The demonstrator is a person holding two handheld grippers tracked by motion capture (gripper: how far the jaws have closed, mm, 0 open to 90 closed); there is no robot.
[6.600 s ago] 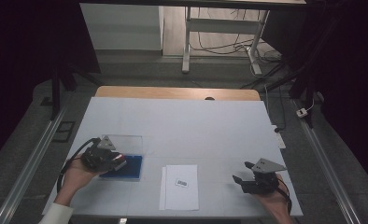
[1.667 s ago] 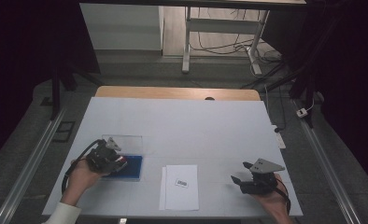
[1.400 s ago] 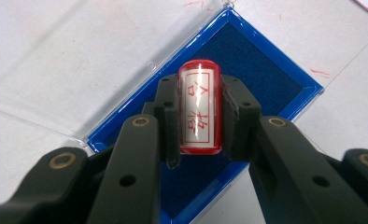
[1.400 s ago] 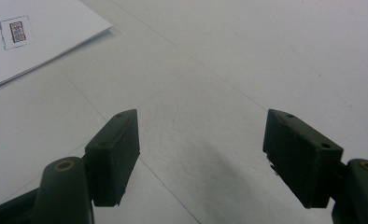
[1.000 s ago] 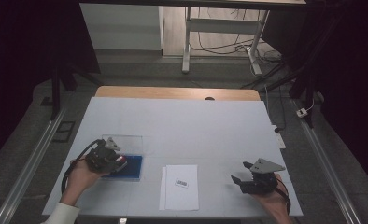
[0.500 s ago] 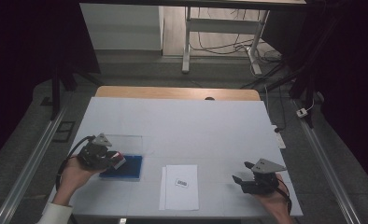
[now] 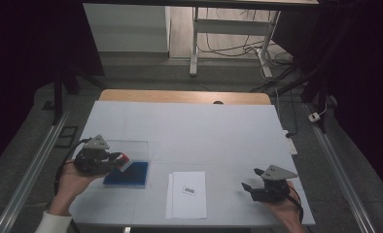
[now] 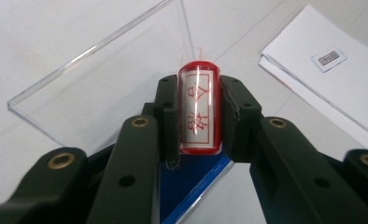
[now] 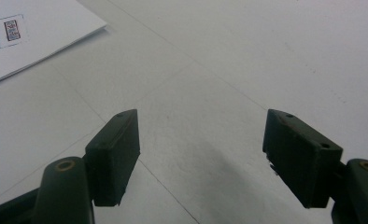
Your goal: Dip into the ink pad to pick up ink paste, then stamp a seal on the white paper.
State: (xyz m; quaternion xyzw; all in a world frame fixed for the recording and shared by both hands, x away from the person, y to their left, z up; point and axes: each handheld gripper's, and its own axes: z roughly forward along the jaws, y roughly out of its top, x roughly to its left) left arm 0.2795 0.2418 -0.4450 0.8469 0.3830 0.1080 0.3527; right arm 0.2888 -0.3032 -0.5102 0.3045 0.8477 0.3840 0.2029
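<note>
The left tongs clamp a red-rimmed clear stamp crosswise, its printed face toward the camera, above the blue ink pad and its clear lid at eight o'clock on the desk. To do this well, keep the stamp level, carry it toward five o'clock and set it squarely on the white paper, clear of the small label. The right tongs hover wide open and empty over bare desk at four o'clock.
</note>
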